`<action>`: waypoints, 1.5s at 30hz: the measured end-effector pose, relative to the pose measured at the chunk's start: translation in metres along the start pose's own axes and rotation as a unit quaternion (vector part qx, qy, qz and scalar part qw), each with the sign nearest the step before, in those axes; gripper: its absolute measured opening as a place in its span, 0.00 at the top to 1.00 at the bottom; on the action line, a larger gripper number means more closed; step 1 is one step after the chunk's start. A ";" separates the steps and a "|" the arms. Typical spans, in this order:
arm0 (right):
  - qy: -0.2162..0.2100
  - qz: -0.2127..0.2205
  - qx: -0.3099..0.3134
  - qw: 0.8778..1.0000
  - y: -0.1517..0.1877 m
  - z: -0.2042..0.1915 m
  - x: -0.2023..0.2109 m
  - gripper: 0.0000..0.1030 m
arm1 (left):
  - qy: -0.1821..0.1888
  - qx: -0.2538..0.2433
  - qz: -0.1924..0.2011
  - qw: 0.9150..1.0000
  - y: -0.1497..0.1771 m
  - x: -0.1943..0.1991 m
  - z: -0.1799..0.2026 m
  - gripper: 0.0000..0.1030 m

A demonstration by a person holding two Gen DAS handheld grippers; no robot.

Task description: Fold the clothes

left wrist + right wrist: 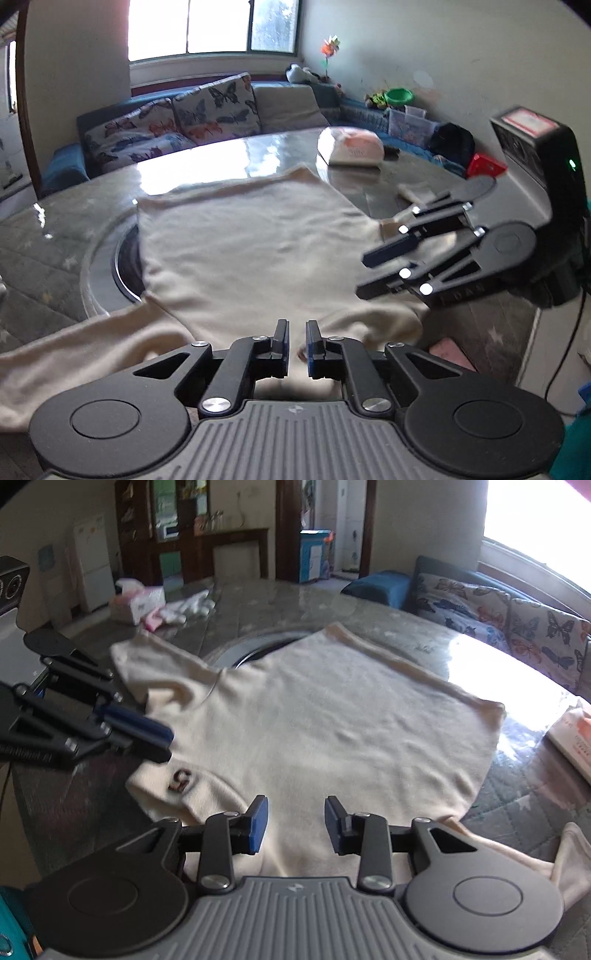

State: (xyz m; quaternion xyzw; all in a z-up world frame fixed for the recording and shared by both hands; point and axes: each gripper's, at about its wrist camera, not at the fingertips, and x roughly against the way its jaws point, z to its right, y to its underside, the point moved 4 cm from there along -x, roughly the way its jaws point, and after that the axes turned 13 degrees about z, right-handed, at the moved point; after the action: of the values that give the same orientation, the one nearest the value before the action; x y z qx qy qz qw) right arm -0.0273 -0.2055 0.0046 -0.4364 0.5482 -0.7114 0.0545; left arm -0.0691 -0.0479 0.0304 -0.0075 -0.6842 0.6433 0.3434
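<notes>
A cream long-sleeved top (240,243) lies spread flat on the round table, also in the right wrist view (332,731), with a dark "5" badge (180,781) near its collar. My left gripper (296,341) hovers over the near edge of the top, jaws a narrow gap apart and holding nothing; it shows in the right wrist view (162,742) at the collar. My right gripper (295,823) is open and empty above the top's near side; it shows in the left wrist view (369,273) at the right.
The table (74,229) has a round glass inset (255,648). A tissue pack (352,147) and small cloth pieces (413,192) lie at its far side; a tissue box and socks (177,609) too. A sofa with butterfly cushions (177,118) stands behind.
</notes>
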 end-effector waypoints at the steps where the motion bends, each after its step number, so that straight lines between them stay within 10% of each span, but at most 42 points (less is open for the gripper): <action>1: 0.007 0.003 -0.006 1.000 0.001 0.005 0.003 0.67 | -0.005 0.001 0.002 1.000 -0.003 -0.003 -0.002 0.90; 14: 0.100 0.040 -0.080 0.991 0.009 0.071 0.039 0.66 | -0.003 0.005 -0.017 1.000 0.029 -0.028 0.006 0.87; 34: 0.301 0.012 -0.171 0.938 0.090 0.151 0.107 0.58 | 0.002 0.031 -0.017 0.999 0.029 -0.025 0.000 0.84; 45: 0.344 0.029 -0.215 0.914 0.096 0.191 0.119 0.55 | 0.002 0.033 -0.016 0.999 0.029 -0.025 0.000 0.83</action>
State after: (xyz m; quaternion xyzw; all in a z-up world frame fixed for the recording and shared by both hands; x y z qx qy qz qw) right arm -0.0086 -0.4494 -0.0045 -0.1499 0.6851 -0.6808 -0.2113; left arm -0.0627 -0.0545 -0.0070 0.0138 -0.6616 0.6601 0.3555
